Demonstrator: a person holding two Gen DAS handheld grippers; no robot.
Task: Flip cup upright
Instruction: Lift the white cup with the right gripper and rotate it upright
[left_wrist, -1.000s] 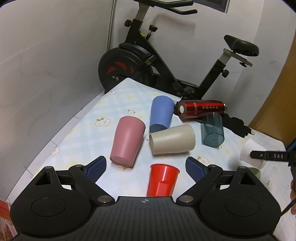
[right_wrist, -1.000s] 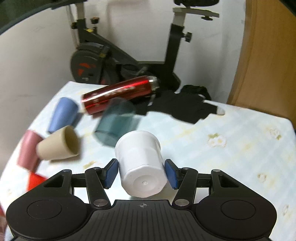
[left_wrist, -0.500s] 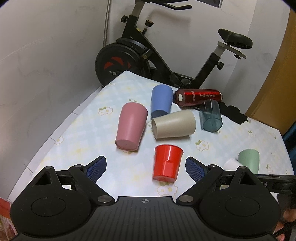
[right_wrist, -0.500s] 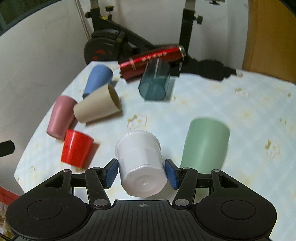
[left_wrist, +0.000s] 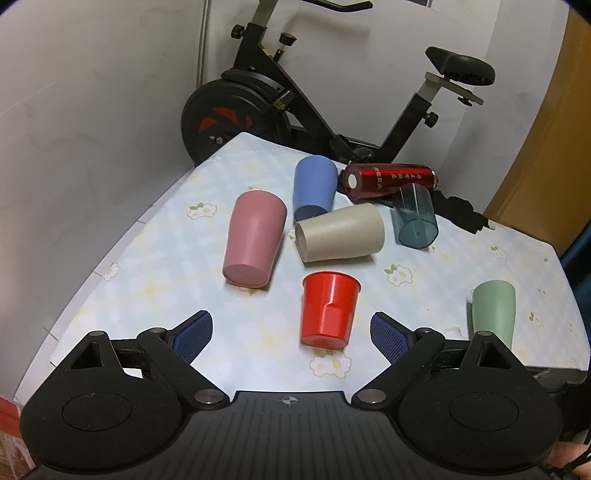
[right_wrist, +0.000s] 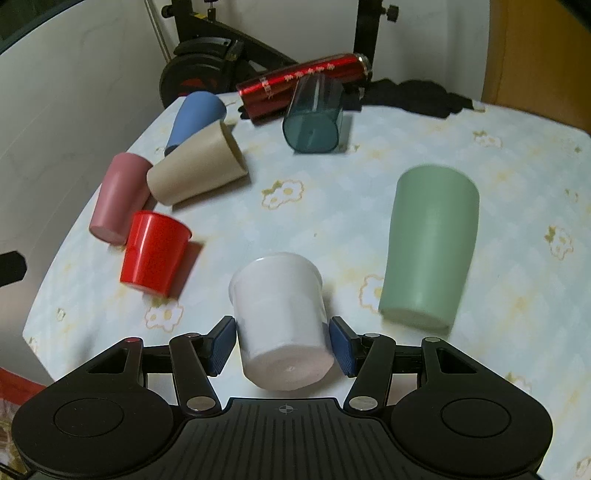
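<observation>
Between jaws, white cup (right_wrist: 280, 317) (rim forward)

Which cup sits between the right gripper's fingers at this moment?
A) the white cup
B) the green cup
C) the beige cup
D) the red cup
A: in the right wrist view the white cup sits between the blue pads of the right gripper, while the red cup, green cup and beige cup lie apart on the table.
</observation>
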